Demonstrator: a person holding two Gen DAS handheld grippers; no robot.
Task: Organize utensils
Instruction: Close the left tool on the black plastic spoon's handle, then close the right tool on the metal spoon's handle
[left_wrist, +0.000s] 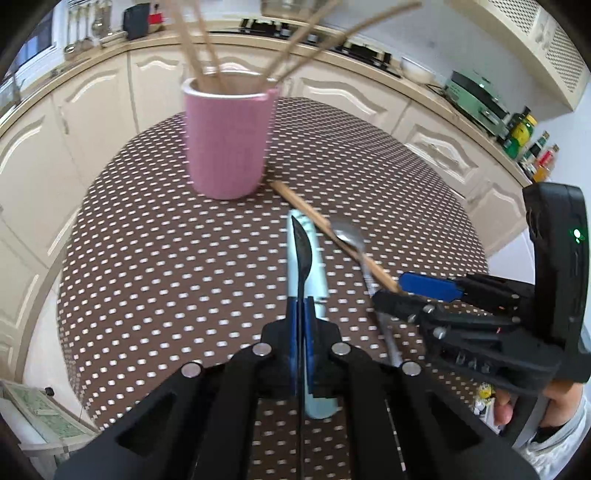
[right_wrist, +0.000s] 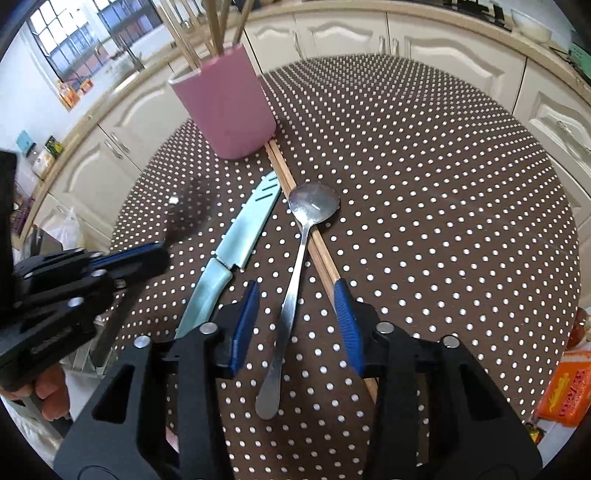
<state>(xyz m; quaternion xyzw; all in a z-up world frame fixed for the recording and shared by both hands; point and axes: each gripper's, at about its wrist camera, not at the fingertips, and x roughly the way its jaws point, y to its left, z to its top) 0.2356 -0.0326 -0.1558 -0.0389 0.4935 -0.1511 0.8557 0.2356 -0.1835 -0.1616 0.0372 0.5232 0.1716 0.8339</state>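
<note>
Left wrist view has the left gripper (left_wrist: 301, 314) clenched on a dark spoon (left_wrist: 301, 251) over the sheathed knife (left_wrist: 308, 258). Right gripper (right_wrist: 299, 299) is released, straddling the metal spoon (right_wrist: 291, 295) that lies across chopsticks (right_wrist: 291, 184) mid-table (right_wrist: 443, 184); only its view shows them reaching the pink holder (right_wrist: 225, 110) at the far edge

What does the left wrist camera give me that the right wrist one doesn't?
Left wrist only: the hob and a green appliance. Right wrist only: an orange packet, and the spoon with its full handle, between the fingers of the open right gripper. Both: pink holder, loose chopsticks, sheathed knife, left gripper shut on a dark utensil.
</note>
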